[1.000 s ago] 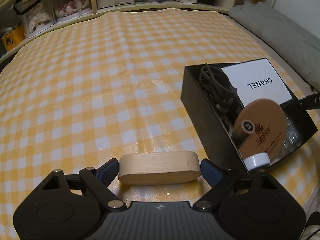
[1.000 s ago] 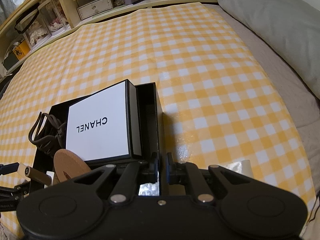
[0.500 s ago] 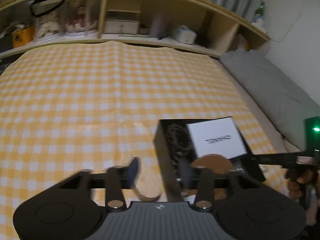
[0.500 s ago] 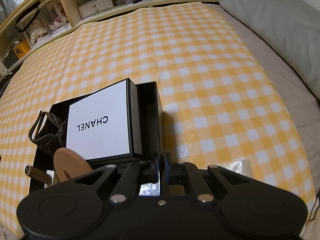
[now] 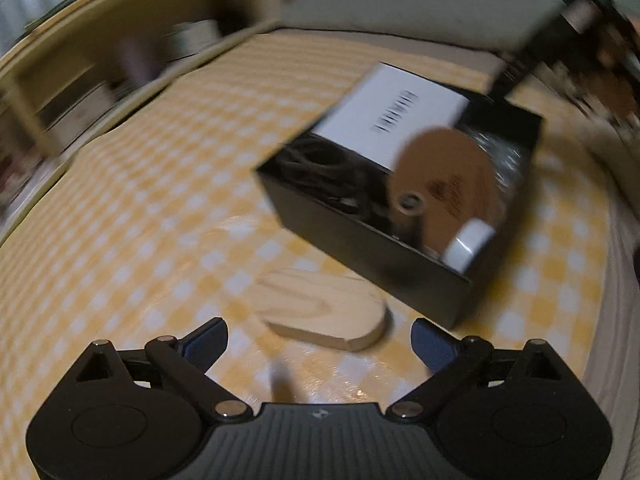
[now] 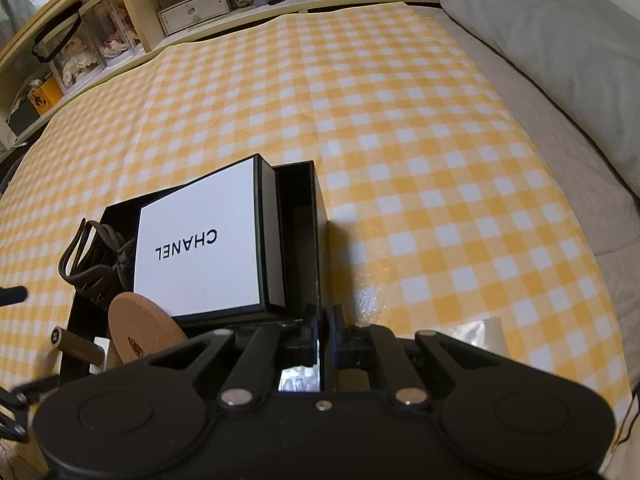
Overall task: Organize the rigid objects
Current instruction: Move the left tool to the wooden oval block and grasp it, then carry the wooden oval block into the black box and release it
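A pale wooden oval block (image 5: 320,304) lies flat on the yellow checked cloth (image 5: 140,220), just ahead of my left gripper (image 5: 318,330). Its jaws are opening and stand wide, with no pad touching the block. Behind the block, to the right, sits the black box (image 5: 360,240). It holds a white lettered box (image 5: 396,112), a cork coaster (image 5: 448,176), a white cap (image 5: 468,244) and a dark cord (image 6: 96,268). My right gripper (image 6: 323,320) is shut on the near right wall of the black box (image 6: 316,208). The left wrist view is blurred.
Wooden shelves (image 6: 192,4) with drawers and clear bins run along the far edge of the cloth. A grey pillow (image 6: 560,40) lies at the right. A clear plastic wrapper (image 6: 480,332) rests by the right gripper. The checked cloth (image 6: 400,120) stretches beyond the box.
The left gripper narrowed around the wooden block, then spread wide. The block stood on its edge and now lies flat. The left view has rolled. The right gripper has kept still.
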Motion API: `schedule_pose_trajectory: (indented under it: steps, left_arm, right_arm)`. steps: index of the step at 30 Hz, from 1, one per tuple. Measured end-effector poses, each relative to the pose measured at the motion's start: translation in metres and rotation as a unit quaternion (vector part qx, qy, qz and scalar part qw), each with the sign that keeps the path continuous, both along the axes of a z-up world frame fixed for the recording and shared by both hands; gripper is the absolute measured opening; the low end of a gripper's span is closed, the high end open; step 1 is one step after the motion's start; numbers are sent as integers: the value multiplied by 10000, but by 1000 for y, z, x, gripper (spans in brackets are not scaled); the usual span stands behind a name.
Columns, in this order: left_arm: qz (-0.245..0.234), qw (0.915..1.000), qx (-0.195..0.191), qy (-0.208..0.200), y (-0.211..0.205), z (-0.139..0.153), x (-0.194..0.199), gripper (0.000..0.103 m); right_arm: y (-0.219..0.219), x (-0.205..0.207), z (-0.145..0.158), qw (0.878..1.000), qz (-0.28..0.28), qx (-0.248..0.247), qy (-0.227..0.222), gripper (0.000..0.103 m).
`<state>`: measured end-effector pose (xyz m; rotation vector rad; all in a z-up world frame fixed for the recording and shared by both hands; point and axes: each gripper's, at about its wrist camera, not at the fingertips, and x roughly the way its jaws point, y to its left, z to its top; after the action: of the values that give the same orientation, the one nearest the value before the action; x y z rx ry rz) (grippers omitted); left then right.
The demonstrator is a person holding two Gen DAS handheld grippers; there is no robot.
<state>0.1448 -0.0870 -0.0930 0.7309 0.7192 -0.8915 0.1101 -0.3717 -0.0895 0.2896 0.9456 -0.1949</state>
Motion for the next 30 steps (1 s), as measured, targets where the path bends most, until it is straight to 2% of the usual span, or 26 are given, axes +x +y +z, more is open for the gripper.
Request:
schedule_pose_trajectory:
  steps: [6, 8, 12, 17, 19, 21, 27, 30]
  left_arm:
    - [-760, 9969, 170, 52, -9, -25, 13, 100]
    - [-790, 9967, 178, 65, -10, -30, 23, 100]
    - [-695, 9969, 46, 372, -11, -33, 43, 101]
    - [-865, 9944, -88, 602, -19, -35, 56, 101]
    - [-743, 9937, -200, 817, -18, -38, 60, 94]
    - [-651, 9922, -349, 1003, -13, -37, 64, 92]
    - [152, 9954, -287, 905, -4, -27, 66, 92]
    - [741, 9915, -574, 903, 6, -8, 65, 92]
  right_arm:
    - [2, 3, -2, 10000, 30, -28, 43, 6]
    - [1, 4, -2, 10000, 46, -16, 46, 6]
    - [0, 4, -2, 9999, 93, -24, 57, 6]
    - [-2, 4, -2, 9999, 106, 14, 61, 6]
    - [-2, 4, -2, 9999, 106, 21, 59, 7]
    - [-2, 4, -2, 9999, 105, 40, 56, 7]
    - [-3, 4, -2, 9999, 89, 57, 53, 7]
    - [-4, 4, -2, 9999, 89, 66, 44, 7]
